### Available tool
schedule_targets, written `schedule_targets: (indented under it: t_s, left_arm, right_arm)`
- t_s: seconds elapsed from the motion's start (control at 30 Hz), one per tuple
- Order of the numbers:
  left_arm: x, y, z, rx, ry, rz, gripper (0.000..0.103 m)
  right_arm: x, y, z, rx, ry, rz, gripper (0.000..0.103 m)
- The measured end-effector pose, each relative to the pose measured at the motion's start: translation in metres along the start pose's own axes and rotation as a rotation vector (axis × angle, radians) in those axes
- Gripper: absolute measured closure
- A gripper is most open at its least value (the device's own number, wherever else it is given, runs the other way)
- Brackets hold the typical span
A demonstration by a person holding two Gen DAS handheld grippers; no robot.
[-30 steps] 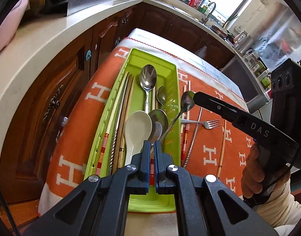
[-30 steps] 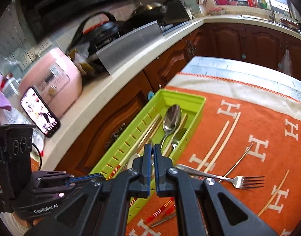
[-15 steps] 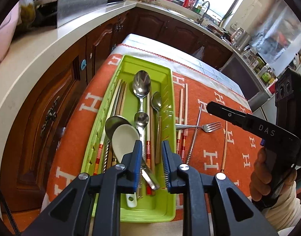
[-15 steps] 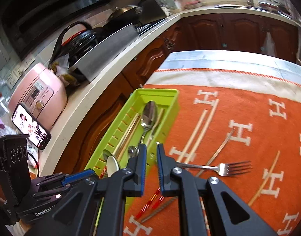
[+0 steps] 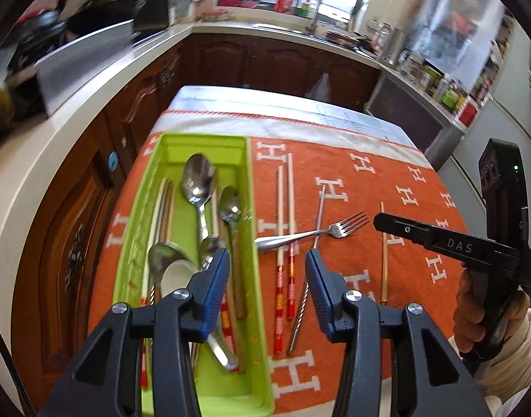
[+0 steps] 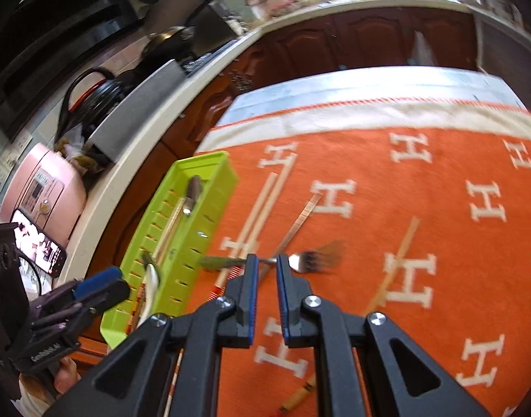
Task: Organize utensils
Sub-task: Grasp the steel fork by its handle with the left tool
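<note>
Now left gripper [image 5: 266,267] jaws wide apart, empty, above the green tray [image 5: 255,316] right wall; spoons [image 5: 199,180] lie in the tray. Right gripper [image 6: 265,267] jaws narrowly parted, holding nothing, over the fork [image 6: 309,260] neck on the orange cloth [image 6: 422,173].

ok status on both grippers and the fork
Left gripper open, empty. Right gripper slightly open over fork. Fork lies across chopsticks, outside green tray.
</note>
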State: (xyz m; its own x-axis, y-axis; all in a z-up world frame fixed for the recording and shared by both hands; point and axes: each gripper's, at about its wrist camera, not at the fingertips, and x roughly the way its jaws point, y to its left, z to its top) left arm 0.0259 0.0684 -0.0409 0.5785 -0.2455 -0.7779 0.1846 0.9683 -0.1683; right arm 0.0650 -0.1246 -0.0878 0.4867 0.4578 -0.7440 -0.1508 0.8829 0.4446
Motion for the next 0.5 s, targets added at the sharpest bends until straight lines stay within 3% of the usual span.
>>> schedule_targets:
  t_s: [0.33,0.43,0.5]
  left_arm:
    - [0.052,-0.054,0.016,0.239,0.083,0.015,0.06]
    - [0.072,-0.064,0.018,0.304,0.136,0.021,0.078]
    - [0.088,-0.066,0.021,0.33,0.189,0.033,0.082]
  right_arm:
    - [-0.006,-0.037,-0.016,0.093,0.001,0.002,0.092]
    - [-0.008,-0.046,-0.018,0.114,-0.002,0.012,0.092]
    - [-0.01,-0.051,-0.019,0.12,-0.005,0.016,0.092]
